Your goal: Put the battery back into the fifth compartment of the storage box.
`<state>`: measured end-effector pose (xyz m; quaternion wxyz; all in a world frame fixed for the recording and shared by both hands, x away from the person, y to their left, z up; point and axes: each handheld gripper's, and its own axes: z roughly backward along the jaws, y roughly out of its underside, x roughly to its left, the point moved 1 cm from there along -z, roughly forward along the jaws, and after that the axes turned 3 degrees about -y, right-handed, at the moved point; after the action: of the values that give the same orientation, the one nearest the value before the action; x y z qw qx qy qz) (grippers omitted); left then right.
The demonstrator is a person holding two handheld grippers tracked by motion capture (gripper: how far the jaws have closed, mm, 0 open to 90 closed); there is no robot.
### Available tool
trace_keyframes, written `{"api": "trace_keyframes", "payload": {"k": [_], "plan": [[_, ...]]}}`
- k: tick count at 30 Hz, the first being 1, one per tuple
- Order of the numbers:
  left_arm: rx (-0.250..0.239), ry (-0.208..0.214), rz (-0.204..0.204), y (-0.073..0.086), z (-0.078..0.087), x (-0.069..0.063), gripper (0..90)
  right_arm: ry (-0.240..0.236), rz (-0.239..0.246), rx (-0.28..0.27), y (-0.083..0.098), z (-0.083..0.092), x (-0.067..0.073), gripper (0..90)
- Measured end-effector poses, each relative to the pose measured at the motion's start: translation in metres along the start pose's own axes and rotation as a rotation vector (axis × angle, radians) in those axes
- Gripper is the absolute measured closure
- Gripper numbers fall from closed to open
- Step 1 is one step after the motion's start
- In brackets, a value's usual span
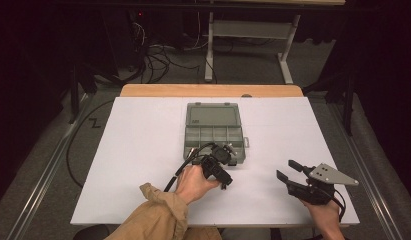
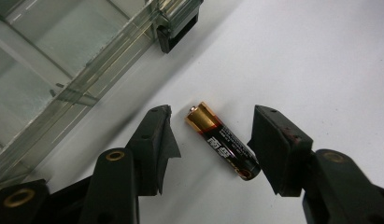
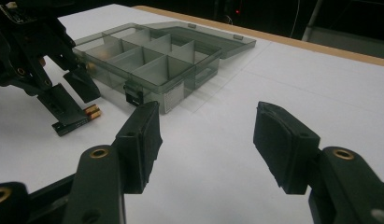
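Observation:
A black and gold battery (image 2: 223, 142) lies on the white table just in front of the open grey compartment box (image 1: 214, 131). My left gripper (image 2: 212, 135) is open, its two jaws standing on either side of the battery without touching it. In the right gripper view the battery (image 3: 91, 112) peeks out beside the left gripper (image 3: 49, 70), close to the box (image 3: 152, 60). My right gripper (image 1: 287, 171) is open and holds nothing, hovering over the table's front right. From above, the left gripper (image 1: 224, 181) hides the battery.
The box's lid (image 1: 213, 115) lies folded back flat toward the far side. A black latch (image 2: 178, 35) juts from the box's near wall. A wooden strip (image 1: 211, 90) edges the table's far side. Cables and a desk frame (image 1: 248, 35) stand on the floor beyond.

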<state>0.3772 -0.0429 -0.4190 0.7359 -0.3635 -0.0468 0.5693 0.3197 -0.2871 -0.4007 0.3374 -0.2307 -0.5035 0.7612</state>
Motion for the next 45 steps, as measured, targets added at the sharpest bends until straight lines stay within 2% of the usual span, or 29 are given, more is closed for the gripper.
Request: {"api": "trace_keyframes", "payload": {"k": [9,14,27,37,45], "plan": [[0.012,-0.001,-0.002,0.0015,-0.0012,0.0001,51.1,0.001,0.002,-0.001,0.0,0.0002,-0.0001,42.9],[0.033,-0.001,-0.016,0.0043,-0.0022,0.0012,56.2,0.001,0.002,-0.001,-0.0001,0.0002,0.0,42.9],[0.024,-0.022,-0.032,0.0051,-0.0023,0.004,66.5,0.002,0.003,-0.004,-0.0002,0.0006,-0.0001,43.0],[0.047,-0.031,-0.053,0.0058,-0.0002,0.0074,75.2,0.002,0.003,-0.003,-0.0002,0.0005,0.0,43.0],[0.053,-0.031,-0.072,0.0064,0.0007,0.0084,75.9,0.002,0.003,-0.004,-0.0002,0.0006,-0.0001,42.9]]}}
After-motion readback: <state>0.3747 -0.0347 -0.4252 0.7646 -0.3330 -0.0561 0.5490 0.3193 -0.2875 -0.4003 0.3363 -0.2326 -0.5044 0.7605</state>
